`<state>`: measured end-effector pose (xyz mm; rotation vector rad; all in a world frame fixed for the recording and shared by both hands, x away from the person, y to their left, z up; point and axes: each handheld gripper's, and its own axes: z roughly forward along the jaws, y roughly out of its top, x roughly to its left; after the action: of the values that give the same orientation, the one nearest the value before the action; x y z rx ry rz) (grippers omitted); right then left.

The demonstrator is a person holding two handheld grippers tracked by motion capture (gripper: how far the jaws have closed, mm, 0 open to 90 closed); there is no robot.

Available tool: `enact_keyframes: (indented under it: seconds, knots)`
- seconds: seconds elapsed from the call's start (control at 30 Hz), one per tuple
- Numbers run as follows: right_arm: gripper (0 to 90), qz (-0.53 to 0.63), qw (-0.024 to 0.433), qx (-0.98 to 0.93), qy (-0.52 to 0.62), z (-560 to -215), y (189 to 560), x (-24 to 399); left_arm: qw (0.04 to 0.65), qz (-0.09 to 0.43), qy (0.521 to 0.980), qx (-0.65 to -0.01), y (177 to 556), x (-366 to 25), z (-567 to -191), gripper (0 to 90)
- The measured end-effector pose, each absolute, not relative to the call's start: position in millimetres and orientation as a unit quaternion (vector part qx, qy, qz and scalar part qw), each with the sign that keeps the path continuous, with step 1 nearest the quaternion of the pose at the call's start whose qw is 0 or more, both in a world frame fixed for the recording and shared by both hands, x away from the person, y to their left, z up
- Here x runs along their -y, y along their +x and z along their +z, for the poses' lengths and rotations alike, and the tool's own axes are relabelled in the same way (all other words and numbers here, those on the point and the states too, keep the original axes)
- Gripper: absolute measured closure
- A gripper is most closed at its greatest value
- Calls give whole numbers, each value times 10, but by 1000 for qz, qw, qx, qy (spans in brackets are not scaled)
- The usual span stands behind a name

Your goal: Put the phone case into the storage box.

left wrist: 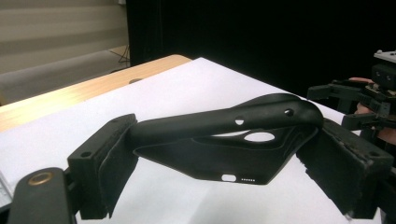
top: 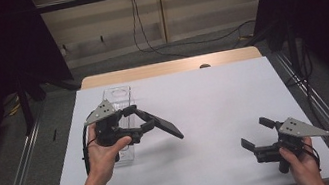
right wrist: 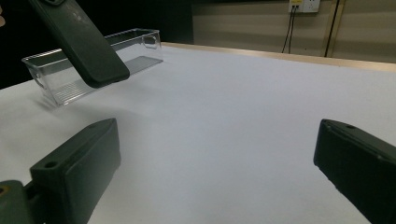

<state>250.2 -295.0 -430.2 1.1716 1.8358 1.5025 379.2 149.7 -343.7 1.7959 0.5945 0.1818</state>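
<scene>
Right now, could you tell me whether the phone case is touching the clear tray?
Apart: the high view shows the phone case held up off the table by the left gripper, beside the clear tray.

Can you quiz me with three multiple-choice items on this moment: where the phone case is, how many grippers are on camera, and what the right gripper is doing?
1. Where is the black phone case?
A. Flat inside the clear tray
B. Held above the table between the left gripper's jaws
C. Lying beside the right gripper

2. How many grippers are in the high view?
A. One
B. Two
C. Three

3. How does the right gripper stand?
A. Open, holding nothing
B. Shut on the case
C. Shut on the tray

Answers:
1 B: the left gripper clamps the case's sides, and the case hangs clear of the white table, next to the clear tray.
2 B: one in each hand.
3 A: its jaws stand wide apart over bare table.
</scene>
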Motion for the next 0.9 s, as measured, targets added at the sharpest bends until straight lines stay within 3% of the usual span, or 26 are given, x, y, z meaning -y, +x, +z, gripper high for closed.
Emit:
enact_keyframes:
  seconds: [0.9]
  knots:
    - [0,556,245,-675,419,-4323,2496,2960,567,134,754,-304,3963,-1830,-3220,135]
